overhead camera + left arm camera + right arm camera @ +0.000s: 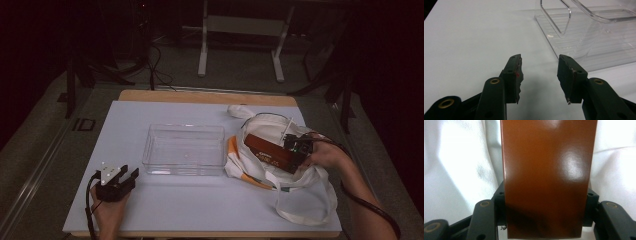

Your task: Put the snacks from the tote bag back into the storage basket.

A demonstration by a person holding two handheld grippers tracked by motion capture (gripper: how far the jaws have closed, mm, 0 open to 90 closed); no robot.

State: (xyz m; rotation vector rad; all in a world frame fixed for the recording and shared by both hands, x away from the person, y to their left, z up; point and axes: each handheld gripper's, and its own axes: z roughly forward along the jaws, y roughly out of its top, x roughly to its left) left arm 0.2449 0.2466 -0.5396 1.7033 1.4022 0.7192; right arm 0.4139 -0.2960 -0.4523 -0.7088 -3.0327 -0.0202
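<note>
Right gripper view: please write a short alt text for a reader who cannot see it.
A glossy brown box stands clamped between the two black jaws of the right gripper, one jaw on each side of it. Behind the box lies white cloth.

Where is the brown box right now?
High view, right side: the brown box is clamped in the right gripper over the white tote bag, beside the clear bin.

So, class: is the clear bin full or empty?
Empty: the bin shows just its bare clear floor, and the brown box sits over the bag.
</note>
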